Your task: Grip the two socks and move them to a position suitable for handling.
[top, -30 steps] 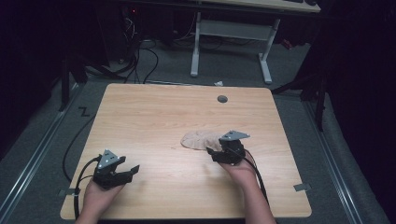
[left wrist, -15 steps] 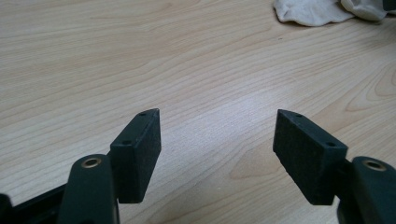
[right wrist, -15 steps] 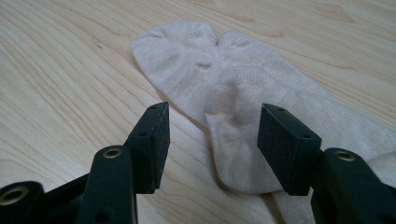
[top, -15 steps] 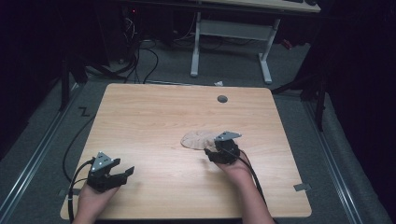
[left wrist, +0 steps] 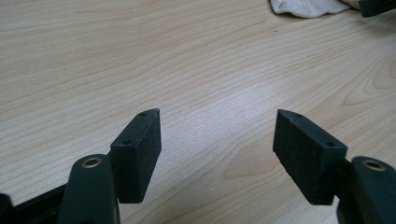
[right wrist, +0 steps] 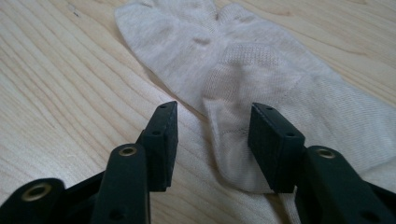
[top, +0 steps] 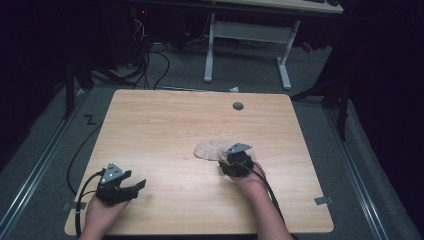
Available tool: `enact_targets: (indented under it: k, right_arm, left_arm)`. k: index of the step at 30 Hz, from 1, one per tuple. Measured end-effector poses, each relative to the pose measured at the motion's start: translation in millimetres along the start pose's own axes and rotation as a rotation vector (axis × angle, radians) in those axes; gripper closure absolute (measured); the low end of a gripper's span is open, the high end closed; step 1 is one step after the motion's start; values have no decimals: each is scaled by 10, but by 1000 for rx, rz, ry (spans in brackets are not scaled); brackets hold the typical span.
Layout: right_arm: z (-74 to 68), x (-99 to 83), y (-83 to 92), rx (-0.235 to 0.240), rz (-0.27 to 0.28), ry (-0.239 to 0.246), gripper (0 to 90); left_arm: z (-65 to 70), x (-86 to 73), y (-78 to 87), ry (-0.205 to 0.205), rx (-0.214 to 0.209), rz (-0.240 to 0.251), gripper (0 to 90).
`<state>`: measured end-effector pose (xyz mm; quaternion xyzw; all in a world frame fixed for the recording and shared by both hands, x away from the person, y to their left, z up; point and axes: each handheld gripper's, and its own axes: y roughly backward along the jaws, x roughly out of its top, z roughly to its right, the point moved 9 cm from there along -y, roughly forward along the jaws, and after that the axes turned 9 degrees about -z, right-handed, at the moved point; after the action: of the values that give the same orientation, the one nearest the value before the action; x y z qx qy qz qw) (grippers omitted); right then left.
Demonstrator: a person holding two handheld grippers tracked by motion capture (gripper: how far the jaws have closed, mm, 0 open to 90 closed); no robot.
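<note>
On the light wooden table, both grippers' jaws stand apart, the right's just closing around a beige sock.

Sock matt beige knit cloth; table smooth pale wood.

Count, this moment: two grippers, both mine, my left gripper at lower left of the high view, my right gripper right of centre. One table. Socks: two pale ones, overlapping, at the top of the right gripper view. One dark round plug at the table's upper right.
</note>
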<state>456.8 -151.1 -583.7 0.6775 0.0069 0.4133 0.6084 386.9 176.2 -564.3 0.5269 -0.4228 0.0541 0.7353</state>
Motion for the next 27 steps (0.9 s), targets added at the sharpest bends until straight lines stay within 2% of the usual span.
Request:
enact_targets:
  k: [2, 4, 7, 8, 13, 21, 22, 25, 27]
  right_arm:
    - [-16, 45, 68, 1, 38, 0, 574]
    - [-11, 53, 76, -7, 41, -2, 578]
    - [23, 19, 11, 0, 11, -15, 587]
    - [50, -4, -11, 8, -4, -35, 587]
    - [74, -18, -17, -1, -8, -40, 593]
    - [124, -44, -32, -37, -12, -30, 724]
    - [129, -46, -34, -55, -15, -22, 737]
    - [125, -50, -28, -61, -25, -12, 788]
    - [133, -58, -24, -46, -29, -17, 818]
  left_arm:
    - [-2, 10, 4, 3, -5, 7, 335]
    - [-10, 5, -2, 2, -4, 4, 335]
    - [-12, -4, -9, 4, -6, -3, 335]
    - [-7, -1, -3, 3, -6, -1, 335]
    - [-13, -3, -4, 4, -8, -3, 335]
    - [5, -7, -21, -1, -13, -10, 335]
    - [4, -9, -27, 3, -13, -10, 335]
    - [8, -19, -33, 4, -13, -15, 335]
    - [22, -16, -34, 1, -12, -14, 335]
